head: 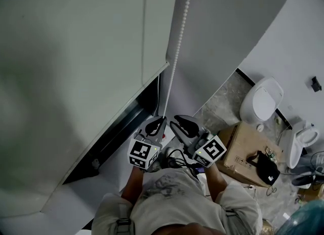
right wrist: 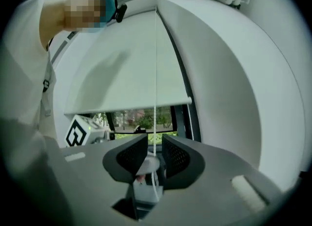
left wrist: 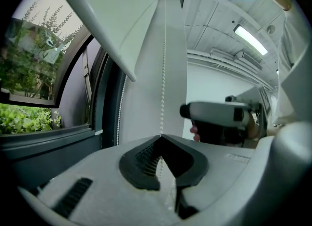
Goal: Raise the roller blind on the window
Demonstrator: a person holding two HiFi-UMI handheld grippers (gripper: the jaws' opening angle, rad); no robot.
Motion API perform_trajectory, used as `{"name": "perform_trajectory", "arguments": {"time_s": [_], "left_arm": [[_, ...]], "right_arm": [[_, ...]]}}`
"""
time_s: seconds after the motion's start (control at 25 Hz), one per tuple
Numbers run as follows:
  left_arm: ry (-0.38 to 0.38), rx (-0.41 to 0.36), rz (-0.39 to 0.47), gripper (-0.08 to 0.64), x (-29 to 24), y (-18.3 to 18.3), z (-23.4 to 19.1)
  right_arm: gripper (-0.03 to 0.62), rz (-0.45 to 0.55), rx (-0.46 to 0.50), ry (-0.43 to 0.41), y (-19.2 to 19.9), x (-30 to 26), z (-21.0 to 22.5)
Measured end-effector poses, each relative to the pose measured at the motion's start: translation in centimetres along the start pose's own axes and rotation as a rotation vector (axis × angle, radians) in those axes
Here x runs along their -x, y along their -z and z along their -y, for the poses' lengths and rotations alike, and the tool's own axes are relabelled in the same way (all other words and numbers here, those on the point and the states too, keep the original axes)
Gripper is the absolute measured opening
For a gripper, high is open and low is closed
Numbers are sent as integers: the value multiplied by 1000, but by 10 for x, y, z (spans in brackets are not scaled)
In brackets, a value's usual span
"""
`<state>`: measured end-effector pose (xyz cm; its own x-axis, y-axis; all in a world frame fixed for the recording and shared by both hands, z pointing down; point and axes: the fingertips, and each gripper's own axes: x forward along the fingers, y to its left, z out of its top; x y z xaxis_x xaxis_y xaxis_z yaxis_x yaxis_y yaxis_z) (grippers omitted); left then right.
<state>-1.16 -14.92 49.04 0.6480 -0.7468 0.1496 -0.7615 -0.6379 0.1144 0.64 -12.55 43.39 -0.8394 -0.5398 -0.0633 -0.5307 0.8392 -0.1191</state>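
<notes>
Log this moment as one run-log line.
left hand-held gripper: shut on bead chain | right hand-held gripper: open, bead chain between jaws | roller blind: partly raised

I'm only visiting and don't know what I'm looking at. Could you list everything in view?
Roller blind: one, pale grey, covering most of the window.
Bead chain: one, white, hanging beside the blind.
Window frame: one, dark, below the blind.
Toilets: two, white, on the floor at right.
Cardboard box: one, brown, beside the toilets.
Black object: one, on the box.
Left gripper: one, grey, shut on the bead chain.
Right gripper: one, grey, open, chain between its jaws.
</notes>
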Motion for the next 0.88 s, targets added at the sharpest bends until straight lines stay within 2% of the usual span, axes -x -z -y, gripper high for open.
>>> {"name": "perform_trajectory", "arguments": {"time_s": [0.4, 0.76, 0.88], "left_arm": [[4, -1, -1, 11, 1, -7, -8], [7, -2, 2, 11, 2, -6, -3], [7, 0, 5, 11, 0, -3, -2]], "right_arm": [[107, 115, 68, -70, -92, -36, -2], [101, 168, 102, -114, -128, -52, -9], [62, 182, 120, -107, -135, -54, -7]]}}
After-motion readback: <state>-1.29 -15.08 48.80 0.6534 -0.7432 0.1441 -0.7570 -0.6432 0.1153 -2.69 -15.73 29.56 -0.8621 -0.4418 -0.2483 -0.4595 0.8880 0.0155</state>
